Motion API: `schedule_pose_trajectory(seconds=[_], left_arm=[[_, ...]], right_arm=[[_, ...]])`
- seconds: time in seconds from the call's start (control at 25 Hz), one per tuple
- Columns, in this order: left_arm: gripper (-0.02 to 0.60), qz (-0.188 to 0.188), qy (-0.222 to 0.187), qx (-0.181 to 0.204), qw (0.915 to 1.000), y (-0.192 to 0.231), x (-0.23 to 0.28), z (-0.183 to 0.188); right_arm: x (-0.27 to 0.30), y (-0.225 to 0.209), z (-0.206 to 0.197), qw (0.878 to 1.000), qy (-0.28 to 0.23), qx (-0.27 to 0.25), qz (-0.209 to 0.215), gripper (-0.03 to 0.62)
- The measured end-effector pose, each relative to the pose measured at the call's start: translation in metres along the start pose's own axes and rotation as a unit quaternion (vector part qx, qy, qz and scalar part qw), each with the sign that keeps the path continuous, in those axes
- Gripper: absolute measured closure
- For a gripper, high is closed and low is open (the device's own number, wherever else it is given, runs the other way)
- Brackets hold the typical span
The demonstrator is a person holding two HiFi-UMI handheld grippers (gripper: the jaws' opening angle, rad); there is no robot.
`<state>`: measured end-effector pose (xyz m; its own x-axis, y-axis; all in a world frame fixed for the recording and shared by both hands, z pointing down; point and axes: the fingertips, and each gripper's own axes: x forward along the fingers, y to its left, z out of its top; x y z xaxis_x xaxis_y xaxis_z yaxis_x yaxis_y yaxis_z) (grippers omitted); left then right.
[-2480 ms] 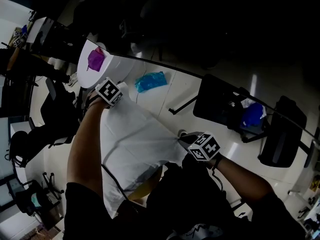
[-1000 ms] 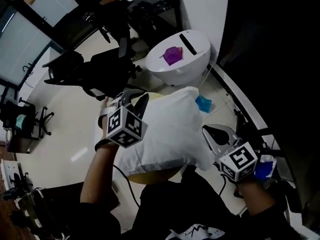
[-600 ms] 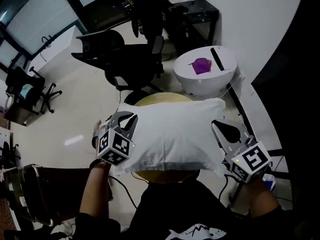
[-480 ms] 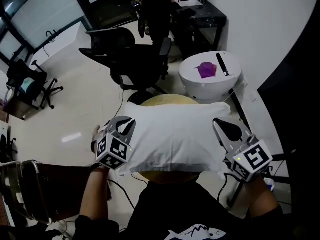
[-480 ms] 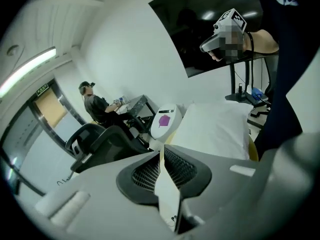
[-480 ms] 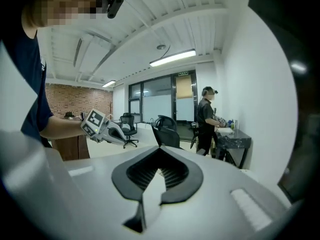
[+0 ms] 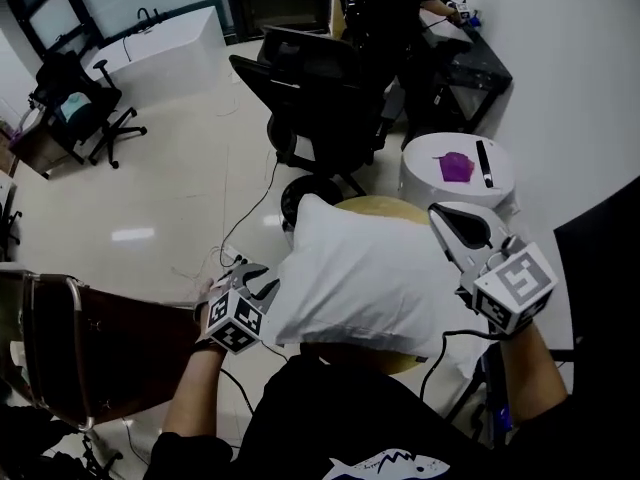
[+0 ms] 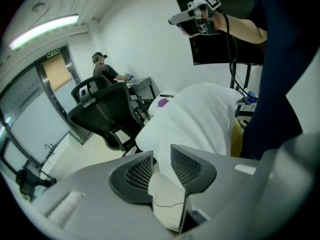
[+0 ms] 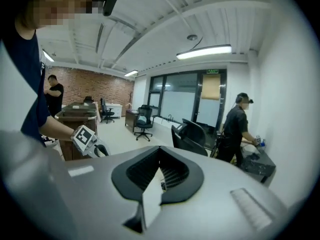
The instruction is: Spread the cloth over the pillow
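Note:
A white cloth [image 7: 360, 283] lies draped over a yellow pillow [image 7: 375, 205], whose edge shows at the far side and under the near hem. My left gripper [image 7: 262, 280] is low at the cloth's left corner. In the left gripper view its jaws [image 8: 161, 156] have just been opening: they stand apart with a loose corner of cloth [image 8: 200, 114] between them. My right gripper [image 7: 440, 213] is raised at the cloth's right side. In the right gripper view it [image 9: 159, 153] is shut on a thin strip of the cloth [image 9: 151, 199].
A round white table [image 7: 425, 183] behind the pillow carries a purple item [image 7: 455, 166] and a black bar [image 7: 484, 163]. A black office chair [image 7: 320, 98] stands beyond it. A brown desk [image 7: 100, 338] is at my left. A person [image 9: 239, 129] works at a dark desk.
The cloth was stretched wide between both grippers; now it sags over the pillow. My left gripper has dropped to the lower left and opened its jaws, while my right gripper has risen.

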<state>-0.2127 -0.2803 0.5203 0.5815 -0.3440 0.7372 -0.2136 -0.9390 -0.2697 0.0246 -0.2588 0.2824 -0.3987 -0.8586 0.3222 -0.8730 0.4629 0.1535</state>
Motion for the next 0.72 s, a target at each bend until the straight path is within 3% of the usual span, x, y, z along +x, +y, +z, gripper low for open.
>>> schedule_pose_trajectory(seconds=[0.16, 0.32, 0.56, 0.72], left_arm=[[0.482, -0.034, 0.014, -0.051, 0.9980, -0.021, 0.006, -0.055], [0.463, -0.079, 0.021, -0.087, 0.9928, -0.055, 0.021, -0.087], [0.382, -0.158, 0.048, -0.112, 0.9800, -0.106, 0.045, -0.120], [0.360, -0.190, 0.056, -0.123, 0.9725, -0.126, 0.055, -0.130]], right_arm=[[0.067, 0.020, 0.015, 0.997, 0.033, -0.042, 0.048, 0.586], [0.137, 0.034, 0.003, 0.989, 0.090, -0.067, 0.096, 0.560], [0.230, 0.045, -0.052, 0.969, 0.188, -0.073, 0.141, 0.519], [0.277, 0.053, -0.107, 0.947, 0.262, -0.072, 0.170, 0.500]])
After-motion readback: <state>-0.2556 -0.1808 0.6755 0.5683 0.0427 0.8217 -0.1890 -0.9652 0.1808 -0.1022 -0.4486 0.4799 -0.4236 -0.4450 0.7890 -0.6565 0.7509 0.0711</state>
